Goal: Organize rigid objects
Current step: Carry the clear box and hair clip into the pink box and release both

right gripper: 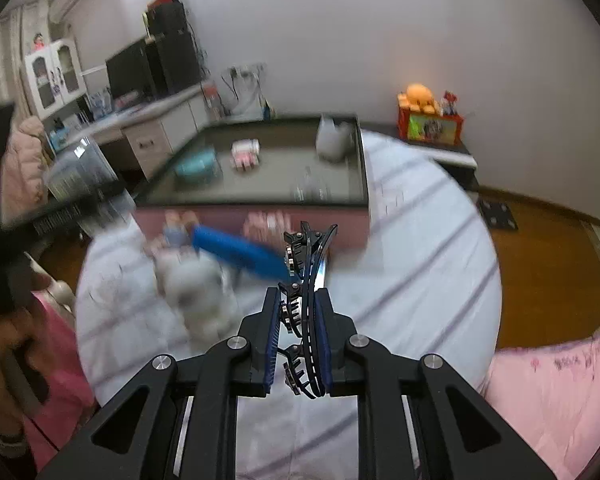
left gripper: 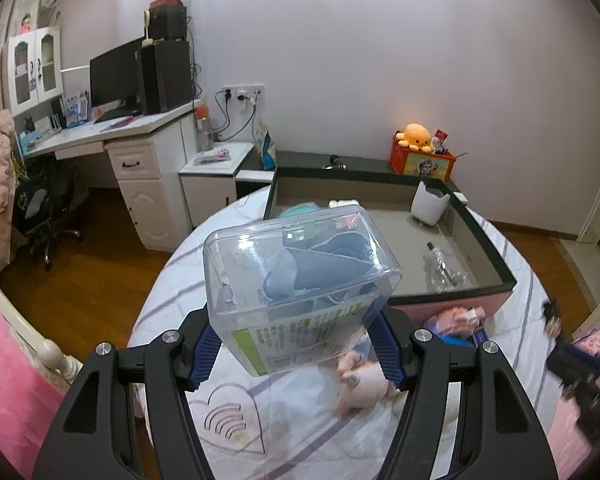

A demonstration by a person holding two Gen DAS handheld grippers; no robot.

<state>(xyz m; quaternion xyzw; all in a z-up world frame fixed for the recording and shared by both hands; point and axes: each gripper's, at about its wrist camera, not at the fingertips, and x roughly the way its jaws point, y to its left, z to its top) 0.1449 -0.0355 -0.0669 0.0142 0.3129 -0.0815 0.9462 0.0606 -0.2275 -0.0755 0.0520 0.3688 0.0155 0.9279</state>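
Note:
My left gripper [left gripper: 296, 322] is shut on a clear plastic box [left gripper: 300, 264] with blue fabric and a green-labelled packet inside, held tilted above the bed in front of the dark-rimmed tray [left gripper: 496, 264]. In the right wrist view, my right gripper [right gripper: 300, 300] is shut on a black hair clip [right gripper: 306, 256] with small stones, lifted off the striped bed sheet [right gripper: 420, 264]. The box [right gripper: 80, 176] also shows blurred at the left edge there. The tray [right gripper: 364, 160] holds a white cup [left gripper: 430, 202], a clear bottle [left gripper: 440, 268], a teal item [right gripper: 196, 166] and a small pink-white toy [right gripper: 244, 152].
On the sheet in front of the tray lie a pale plush toy [left gripper: 360, 388], a blue flat object [right gripper: 236, 252] and a pink toy [left gripper: 456, 316]. A pink quilt [right gripper: 548, 392] covers the bed's near right. A desk [left gripper: 140, 128] and an orange box [left gripper: 422, 164] stand beyond.

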